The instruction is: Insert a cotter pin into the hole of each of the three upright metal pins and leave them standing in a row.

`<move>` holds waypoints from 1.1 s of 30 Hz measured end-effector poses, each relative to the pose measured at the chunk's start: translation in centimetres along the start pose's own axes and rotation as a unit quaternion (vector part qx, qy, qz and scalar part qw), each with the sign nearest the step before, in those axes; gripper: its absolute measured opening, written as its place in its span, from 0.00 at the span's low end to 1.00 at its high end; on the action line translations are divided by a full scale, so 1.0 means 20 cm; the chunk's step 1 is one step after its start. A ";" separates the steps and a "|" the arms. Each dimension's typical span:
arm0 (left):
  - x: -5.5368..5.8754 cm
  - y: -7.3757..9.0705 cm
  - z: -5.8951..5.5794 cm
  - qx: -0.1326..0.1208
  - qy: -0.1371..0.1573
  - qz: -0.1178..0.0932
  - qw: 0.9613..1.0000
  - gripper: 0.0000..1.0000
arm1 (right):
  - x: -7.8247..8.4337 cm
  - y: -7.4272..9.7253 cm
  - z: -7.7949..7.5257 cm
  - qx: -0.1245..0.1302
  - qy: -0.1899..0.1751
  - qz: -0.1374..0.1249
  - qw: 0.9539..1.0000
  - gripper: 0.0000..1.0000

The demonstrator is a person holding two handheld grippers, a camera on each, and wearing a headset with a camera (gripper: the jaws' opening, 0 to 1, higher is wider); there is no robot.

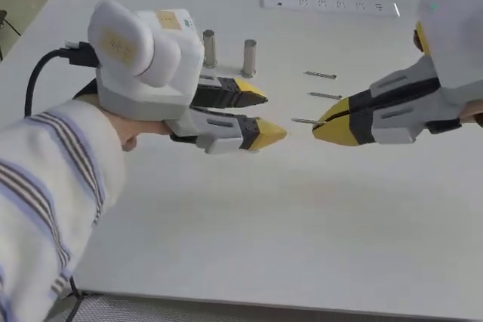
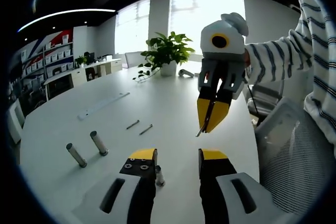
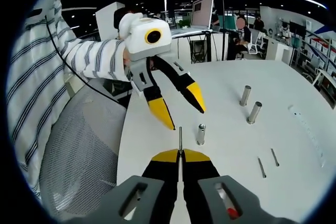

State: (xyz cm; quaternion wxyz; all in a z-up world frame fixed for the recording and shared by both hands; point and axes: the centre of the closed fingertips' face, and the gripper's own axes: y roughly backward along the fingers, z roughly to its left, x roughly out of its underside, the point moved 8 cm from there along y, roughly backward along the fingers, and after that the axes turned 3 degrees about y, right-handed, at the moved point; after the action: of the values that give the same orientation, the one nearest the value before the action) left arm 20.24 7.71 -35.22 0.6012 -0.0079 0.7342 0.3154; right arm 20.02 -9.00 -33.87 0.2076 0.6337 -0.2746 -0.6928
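While in right claw (image 3: pixel 180 154), cotter pin (image 3: pixel 180 137).

Three metal pins (image 3: pixel 254 113) stand on the surface (image 1: pixel 226 209). There are three cotter pins (image 1: pixel 321 75): two lying loose, one between the right gripper's (image 3: pixel 180 153) fingers. One left gripper (image 2: pixel 177 155). One power strip (image 1: pixel 330 4).

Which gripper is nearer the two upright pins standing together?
Left. The left gripper hangs beside the two upright pins, on the person's side; the right gripper, shut on a cotter pin, is farther off to their right.
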 end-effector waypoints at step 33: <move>0.15 -0.15 0.11 0.023 -0.038 0.077 0.996 0.15 | 0.12 -0.20 -0.10 0.022 -0.008 0.057 0.998 0.00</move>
State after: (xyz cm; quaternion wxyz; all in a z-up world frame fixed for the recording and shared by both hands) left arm 22.52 7.45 -39.38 0.6023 0.0740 0.7165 0.3441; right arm 21.93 -7.70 -38.37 0.2306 0.6160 -0.3271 -0.6785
